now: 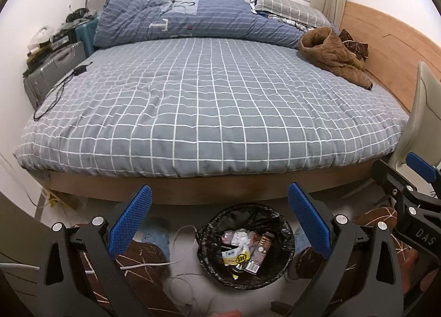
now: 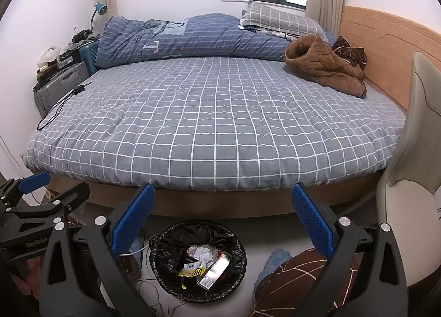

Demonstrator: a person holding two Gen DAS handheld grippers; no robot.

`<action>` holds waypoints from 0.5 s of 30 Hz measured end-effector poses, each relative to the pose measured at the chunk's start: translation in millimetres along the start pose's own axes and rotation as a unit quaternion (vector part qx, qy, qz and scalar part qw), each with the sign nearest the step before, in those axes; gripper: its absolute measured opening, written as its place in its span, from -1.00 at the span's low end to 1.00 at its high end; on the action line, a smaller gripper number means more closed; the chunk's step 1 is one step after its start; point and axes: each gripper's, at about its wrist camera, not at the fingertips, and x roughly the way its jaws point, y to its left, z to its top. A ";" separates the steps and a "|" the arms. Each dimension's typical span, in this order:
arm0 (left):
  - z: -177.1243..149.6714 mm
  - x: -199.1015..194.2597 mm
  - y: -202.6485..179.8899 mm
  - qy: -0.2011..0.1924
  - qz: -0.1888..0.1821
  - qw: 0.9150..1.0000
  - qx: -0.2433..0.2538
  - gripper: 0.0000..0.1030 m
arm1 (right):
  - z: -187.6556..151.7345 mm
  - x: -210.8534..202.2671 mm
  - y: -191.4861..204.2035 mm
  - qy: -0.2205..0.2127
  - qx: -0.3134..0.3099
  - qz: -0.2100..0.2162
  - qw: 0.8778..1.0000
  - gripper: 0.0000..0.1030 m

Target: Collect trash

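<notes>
Above the floor by the bed (image 1: 209, 101), the left gripper (image 1: 220, 220) and the right gripper (image 2: 223, 220) are held side by side, both spread wide and empty. Below them 1 black bin (image 1: 286, 237) is seen, with trash (image 1: 242, 248) inside. 1 brown coat (image 2: 325, 68) is laid on the bed.

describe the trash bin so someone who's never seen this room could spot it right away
Start at the big bed with the grey checked cover. On the floor at its near edge stands a small round bin lined with a black bag, the only container there, holding crumpled paper and wrappers.
</notes>
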 end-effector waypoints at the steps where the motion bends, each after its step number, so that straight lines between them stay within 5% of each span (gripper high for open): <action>1: 0.8 -0.2 0.4 0.002 -0.005 1.000 0.001 0.89 | 0.0 0.2 0.0 0.000 0.001 0.000 1.000 0.85; 15: 1.3 -0.4 1.6 0.004 -0.003 1.000 0.003 0.89 | -0.3 1.0 1.8 0.001 -0.001 0.001 1.000 0.85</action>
